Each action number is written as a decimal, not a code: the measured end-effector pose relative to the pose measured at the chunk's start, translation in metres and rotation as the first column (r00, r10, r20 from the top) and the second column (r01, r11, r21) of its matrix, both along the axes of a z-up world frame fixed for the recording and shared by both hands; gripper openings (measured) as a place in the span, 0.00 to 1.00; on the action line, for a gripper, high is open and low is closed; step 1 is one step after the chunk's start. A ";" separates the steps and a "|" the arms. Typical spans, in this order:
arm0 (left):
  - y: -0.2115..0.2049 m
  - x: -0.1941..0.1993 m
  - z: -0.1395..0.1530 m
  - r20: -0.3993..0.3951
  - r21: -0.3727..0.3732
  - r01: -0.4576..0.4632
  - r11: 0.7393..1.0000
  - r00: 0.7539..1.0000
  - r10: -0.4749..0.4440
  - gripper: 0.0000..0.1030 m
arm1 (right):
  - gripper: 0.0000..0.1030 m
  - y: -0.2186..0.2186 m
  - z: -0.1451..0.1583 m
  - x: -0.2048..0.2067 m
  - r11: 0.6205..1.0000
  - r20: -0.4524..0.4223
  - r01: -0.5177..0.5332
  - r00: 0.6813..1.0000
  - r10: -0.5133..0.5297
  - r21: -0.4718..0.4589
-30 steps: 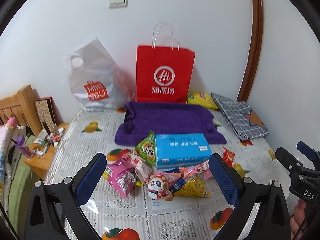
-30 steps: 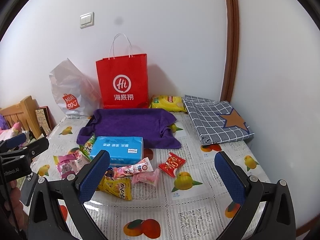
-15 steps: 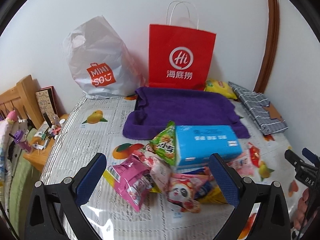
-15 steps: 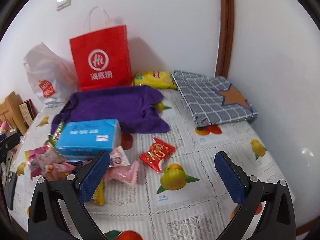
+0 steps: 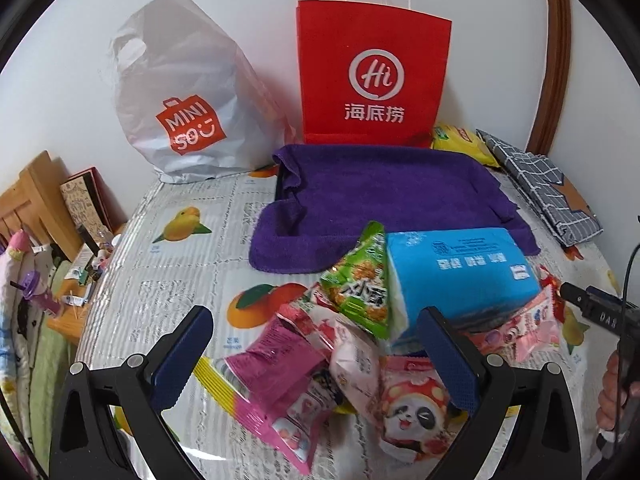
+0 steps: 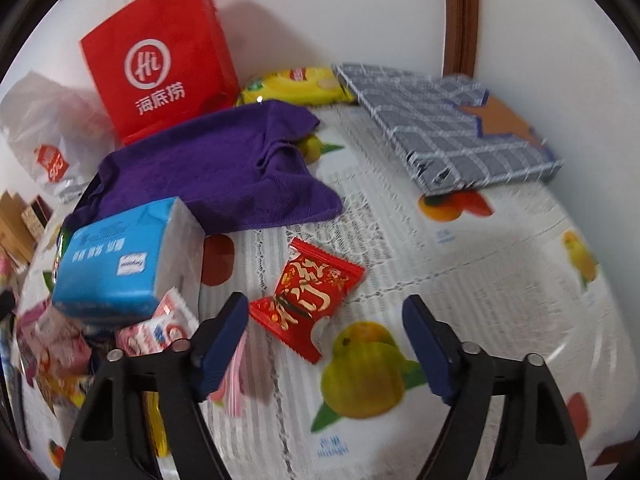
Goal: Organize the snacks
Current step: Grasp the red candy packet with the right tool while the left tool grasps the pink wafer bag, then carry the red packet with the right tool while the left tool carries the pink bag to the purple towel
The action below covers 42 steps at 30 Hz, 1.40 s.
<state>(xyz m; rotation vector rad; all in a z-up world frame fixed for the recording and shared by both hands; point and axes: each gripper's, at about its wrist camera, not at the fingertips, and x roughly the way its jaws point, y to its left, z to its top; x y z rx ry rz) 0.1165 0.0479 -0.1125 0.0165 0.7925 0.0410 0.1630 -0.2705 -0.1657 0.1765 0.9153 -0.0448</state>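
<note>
Right claw (image 6: 322,334), jaws apart and just narrowing, nothing yet pressed between them, hangs over the red snack packet (image 6: 306,298), which lies alone on the fruit-print table (image 6: 460,280), right of the blue tissue pack (image 6: 120,256) and nearer than the purple towel (image 6: 216,168). Left claw (image 5: 316,356), spread wide and holding nothing, hovers above the heap of snack packets (image 5: 320,364) at the near left of the tissue pack. For a sound pick, the right claw should probably centre on the packet's body rather than its crimped ends, settle low, then close gently; the slick wrapper may skid on the plastic cover.
</note>
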 end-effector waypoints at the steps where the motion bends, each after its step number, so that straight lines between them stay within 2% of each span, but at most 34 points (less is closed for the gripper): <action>1: 0.001 0.001 -0.001 0.001 0.006 -0.002 1.000 1.000 0.002 0.99 | 0.73 -0.001 -0.002 0.003 1.000 -0.001 0.008 1.000 -0.008 0.014; 5: 0.005 0.005 -0.002 -0.001 -0.004 -0.019 1.000 1.000 0.019 0.99 | 0.72 -0.003 -0.009 0.017 1.000 -0.005 0.019 1.000 -0.018 0.025; 8: 0.007 0.009 -0.001 0.005 -0.018 -0.023 1.000 1.000 0.023 0.99 | 0.61 0.002 -0.016 0.023 1.000 -0.028 -0.003 1.000 0.002 -0.019; 13: 0.009 0.013 -0.006 0.004 -0.010 -0.029 1.000 1.000 0.029 0.99 | 0.56 0.000 -0.028 0.018 0.998 -0.046 -0.011 0.999 0.008 -0.059; 16: 0.012 0.015 -0.011 -0.015 -0.021 -0.024 0.999 1.000 0.024 0.99 | 0.45 0.002 -0.029 0.015 0.993 -0.029 -0.005 1.000 0.002 -0.115; 17: 0.013 0.015 -0.014 -0.021 -0.023 -0.019 1.000 1.000 0.018 0.99 | 0.39 0.003 -0.029 0.014 0.991 -0.018 -0.003 1.000 0.000 -0.136; 22: 0.022 0.009 -0.020 -0.043 -0.045 -0.018 0.999 0.999 0.016 0.99 | 0.38 0.002 -0.032 0.010 0.989 0.027 -0.009 1.000 0.013 -0.147; 27: 0.031 0.004 -0.030 -0.085 -0.091 -0.031 0.995 0.996 0.023 0.99 | 0.39 0.002 -0.032 0.009 0.990 0.026 -0.010 1.000 0.014 -0.142; 34: 0.031 -0.001 -0.039 -0.105 -0.043 -0.054 0.998 0.993 0.049 0.99 | 0.40 -0.001 -0.032 0.011 0.994 0.030 -0.014 0.999 0.017 -0.109; 42: 0.037 0.006 -0.048 -0.130 -0.069 -0.097 0.993 0.988 0.088 0.95 | 0.42 -0.003 -0.033 0.011 0.995 0.032 -0.022 0.999 0.025 -0.101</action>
